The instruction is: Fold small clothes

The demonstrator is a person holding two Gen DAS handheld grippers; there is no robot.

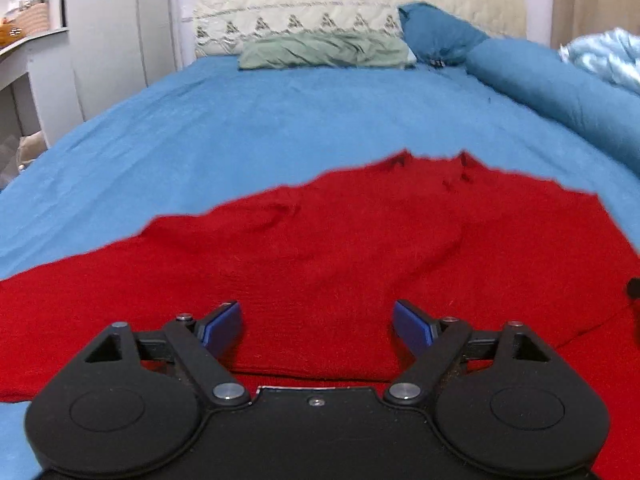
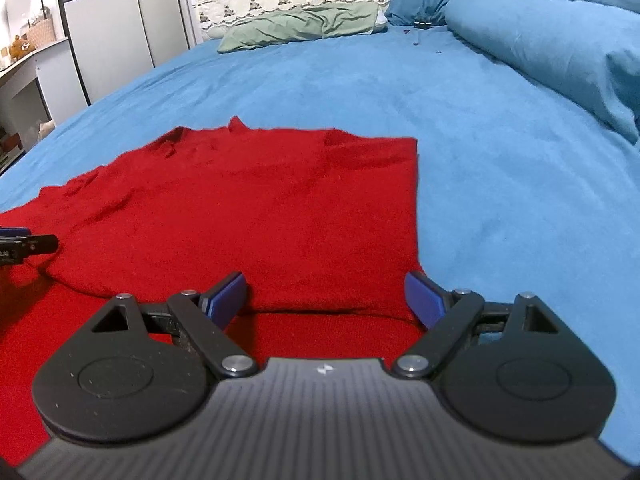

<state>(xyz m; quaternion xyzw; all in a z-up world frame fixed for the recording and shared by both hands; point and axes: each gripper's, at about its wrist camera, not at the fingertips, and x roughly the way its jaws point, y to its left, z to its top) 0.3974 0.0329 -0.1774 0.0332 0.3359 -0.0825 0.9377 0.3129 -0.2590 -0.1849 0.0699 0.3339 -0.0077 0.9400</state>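
Observation:
A red knit garment (image 1: 320, 248) lies spread on the blue bed sheet (image 1: 240, 120), partly folded, with a folded edge near both grippers. My left gripper (image 1: 318, 326) is open and empty, low over the garment's near edge. In the right wrist view the garment (image 2: 260, 208) has a straight folded right side. My right gripper (image 2: 326, 294) is open and empty over its near right corner. One finger of the left gripper (image 2: 28, 244) shows at the left edge of that view.
A green pillow (image 1: 324, 52) and a quilted headboard (image 1: 340, 8) are at the far end. A rolled blue duvet (image 2: 540, 48) lies along the right side. A grey wardrobe (image 2: 116, 36) and a white desk (image 1: 24, 60) stand left of the bed.

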